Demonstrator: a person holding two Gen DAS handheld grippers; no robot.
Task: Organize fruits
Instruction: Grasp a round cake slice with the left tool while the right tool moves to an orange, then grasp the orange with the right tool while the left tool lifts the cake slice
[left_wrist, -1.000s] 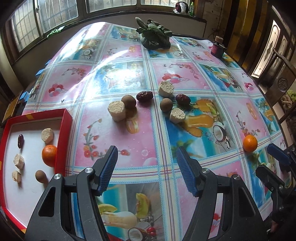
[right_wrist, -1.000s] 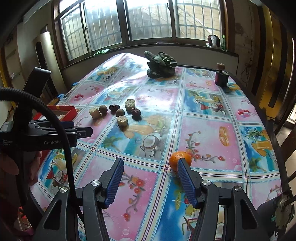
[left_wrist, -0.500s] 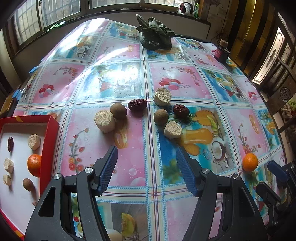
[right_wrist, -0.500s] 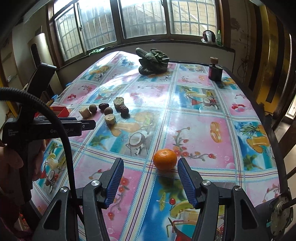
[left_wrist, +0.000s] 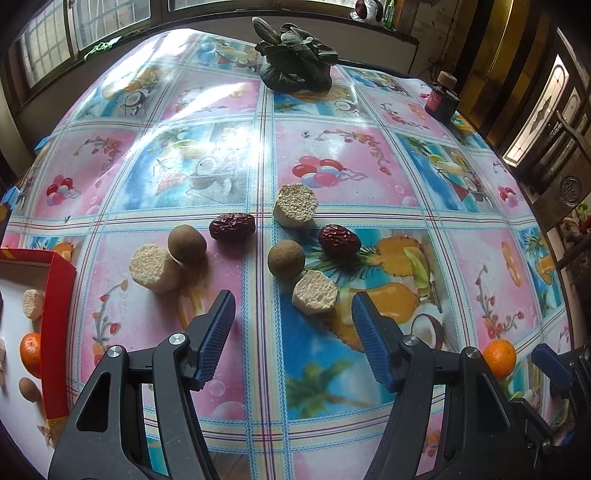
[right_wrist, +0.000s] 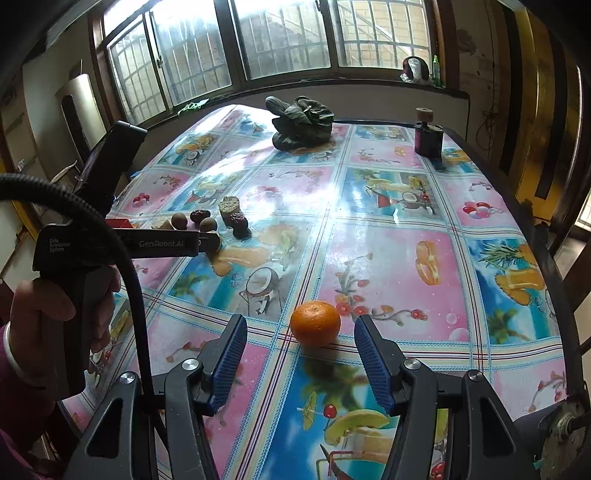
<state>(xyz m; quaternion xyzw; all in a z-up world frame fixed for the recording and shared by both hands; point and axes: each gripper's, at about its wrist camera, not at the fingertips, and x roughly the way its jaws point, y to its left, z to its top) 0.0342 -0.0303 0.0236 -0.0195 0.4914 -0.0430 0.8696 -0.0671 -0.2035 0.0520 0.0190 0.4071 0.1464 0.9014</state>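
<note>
My left gripper (left_wrist: 293, 325) stands open just short of a pale cut chunk (left_wrist: 315, 297), nothing between its blue pads. Beyond it lie a brown round fruit (left_wrist: 286, 258), two red dates (left_wrist: 232, 227) (left_wrist: 339, 240), another brown fruit (left_wrist: 187, 244) and two more pale chunks (left_wrist: 295, 206) (left_wrist: 153, 264). A red tray (left_wrist: 59, 332) at the left edge holds an orange (left_wrist: 30, 354), a chunk and a brown fruit. My right gripper (right_wrist: 300, 349) is open, with an orange (right_wrist: 315, 328) on the cloth just ahead of its pads, untouched.
A fruit-print plastic cloth (right_wrist: 388, 240) covers the table. A bunch of dark leafy greens (left_wrist: 295, 61) and a small dark bottle (left_wrist: 441, 98) stand at the far end. A hand (right_wrist: 55, 317) holds the left gripper's handle. The table's edge runs along the right side.
The left gripper has moved forward toward the group of fruits, which now lies closer, and the tray has slid to the left edge. The right gripper has closed in on the orange.
</note>
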